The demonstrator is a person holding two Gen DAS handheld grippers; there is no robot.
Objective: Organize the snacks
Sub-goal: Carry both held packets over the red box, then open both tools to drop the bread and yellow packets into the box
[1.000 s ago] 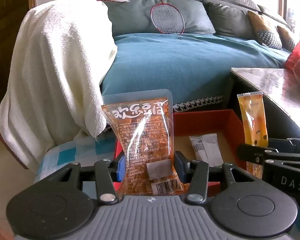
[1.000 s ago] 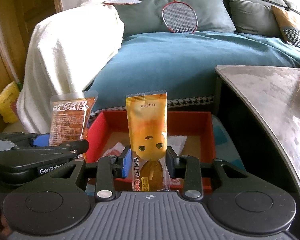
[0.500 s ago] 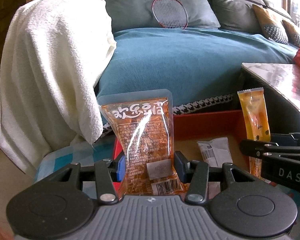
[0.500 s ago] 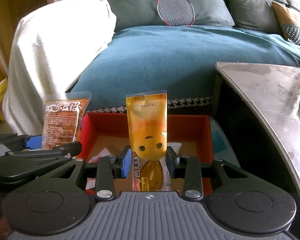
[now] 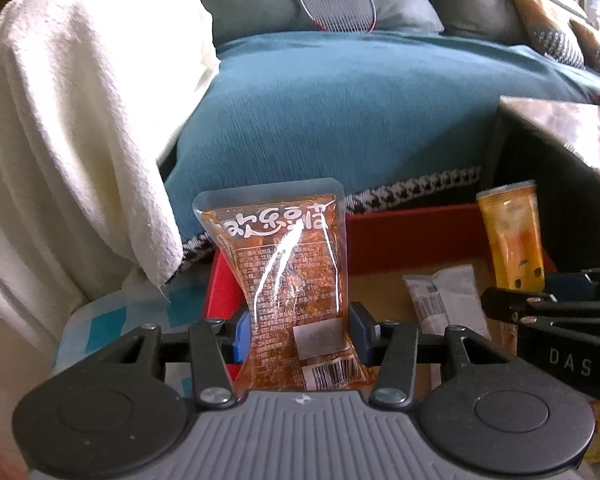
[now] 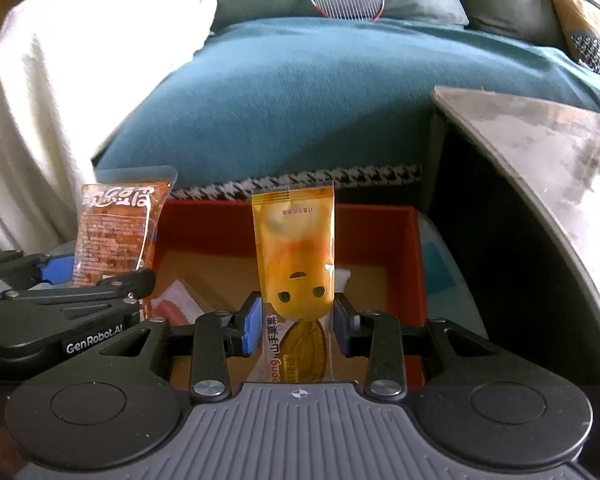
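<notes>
My left gripper (image 5: 298, 336) is shut on an orange-brown clear snack pouch (image 5: 288, 272) and holds it upright over the left end of a red box (image 5: 412, 236). My right gripper (image 6: 298, 330) is shut on a yellow snack packet (image 6: 296, 256) with a face printed on it, upright over the same red box (image 6: 380, 232). Each view shows the other gripper's snack: the yellow packet (image 5: 512, 232) at right, the brown pouch (image 6: 116, 232) at left. A white wrapped snack (image 5: 444, 300) lies inside the box.
A sofa with a teal cover (image 5: 360, 112) stands behind the box, with a white towel (image 5: 72, 120) draped at left and a badminton racket (image 5: 336, 0) on the cushions. A dark table with a glossy top (image 6: 540, 152) stands at right.
Both grippers have moved forward and lower toward the red box with their snacks still held. The sofa and the box look nearer in both views.
</notes>
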